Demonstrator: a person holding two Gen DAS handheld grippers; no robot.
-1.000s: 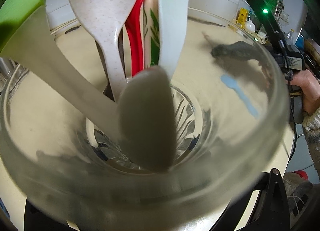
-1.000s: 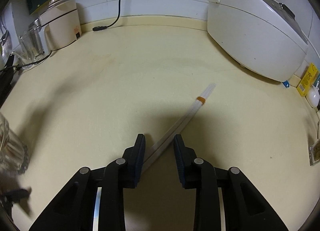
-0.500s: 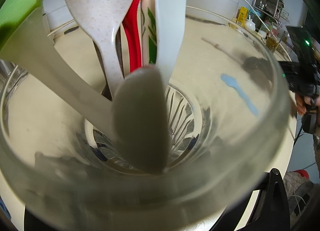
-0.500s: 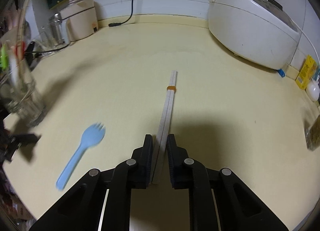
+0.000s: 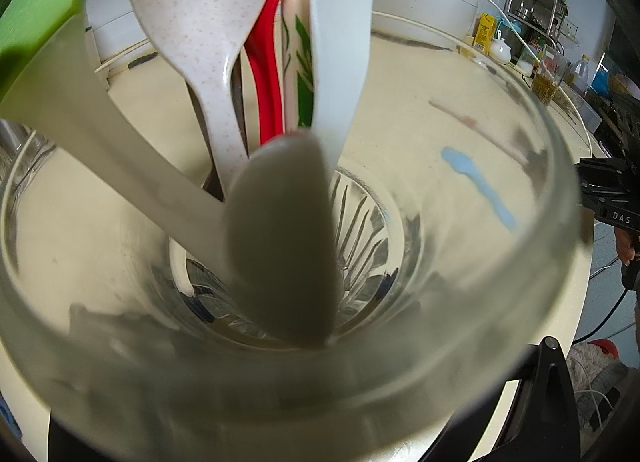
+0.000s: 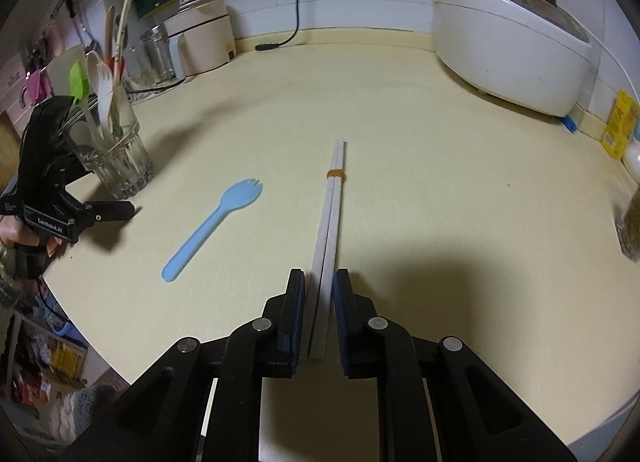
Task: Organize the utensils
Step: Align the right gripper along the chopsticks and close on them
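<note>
Right gripper [image 6: 319, 294]: jaws nearly together, both pads pressed on the near end of the chopsticks [image 6: 331, 222]. The jaws have just been closing, with the pair between them. The chopsticks are a pale pair bound by an orange band [image 6: 335, 173]; they run straight away from the gripper over the middle of the cream surface [image 6: 440, 182], far tips toward the back edge. Whether the far end touches the surface cannot be told.

Blue spork [image 6: 212, 228]: flat on the surface, left of the chopsticks and apart from them, tines pointing toward the back, handle toward the near edge.

Glass tumbler [image 6: 116, 154]: upright near the left edge of the surface, holding several utensils, among them a speckled spoon [image 5: 200, 22], a white fork [image 5: 340, 42] and a red handle [image 5: 268, 82].

Left gripper [image 6: 120, 211]: beside the tumbler at its base. One finger visible on the near side of the glass; the other is hidden, so open or clamped cannot be told.

White rice cooker [image 6: 512, 38]: at the back right corner.
</note>
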